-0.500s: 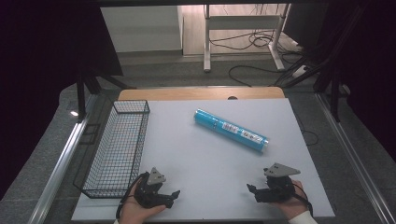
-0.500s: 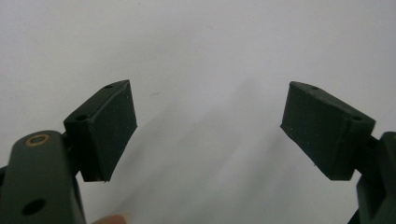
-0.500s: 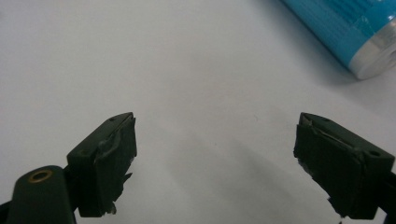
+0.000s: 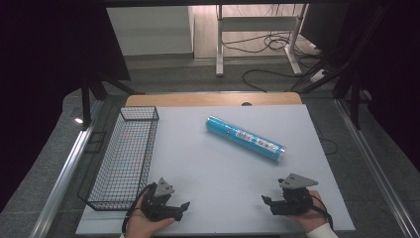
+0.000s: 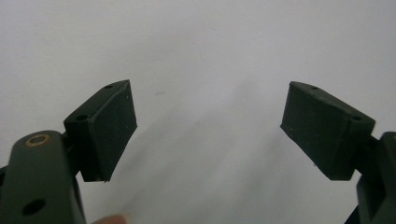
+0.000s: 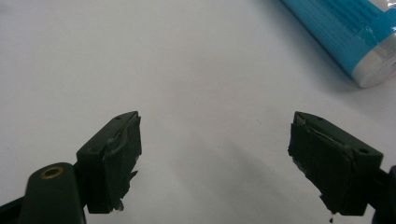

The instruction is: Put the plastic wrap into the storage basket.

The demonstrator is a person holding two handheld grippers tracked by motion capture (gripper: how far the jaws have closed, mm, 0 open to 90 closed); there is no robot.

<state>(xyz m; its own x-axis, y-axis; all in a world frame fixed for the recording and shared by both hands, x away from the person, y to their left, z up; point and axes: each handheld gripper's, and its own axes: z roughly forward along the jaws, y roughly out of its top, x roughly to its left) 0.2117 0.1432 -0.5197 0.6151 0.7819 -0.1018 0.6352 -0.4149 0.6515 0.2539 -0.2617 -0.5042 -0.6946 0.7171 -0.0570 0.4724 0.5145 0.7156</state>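
Lying slantwise near the bench's (image 4: 208, 163) middle, the blue tube (image 4: 245, 139) is pointed from far-left to near-right. Its near end is found closest to the right gripper (image 4: 267, 202), just ahead. Both right and left gripper (image 4: 184, 207) fingers are spread wide, with nothing held.

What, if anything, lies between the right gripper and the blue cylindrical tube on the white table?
Nothing visible. Only bare white table separates the open right gripper from the blue cylindrical tube, which lies on its side.
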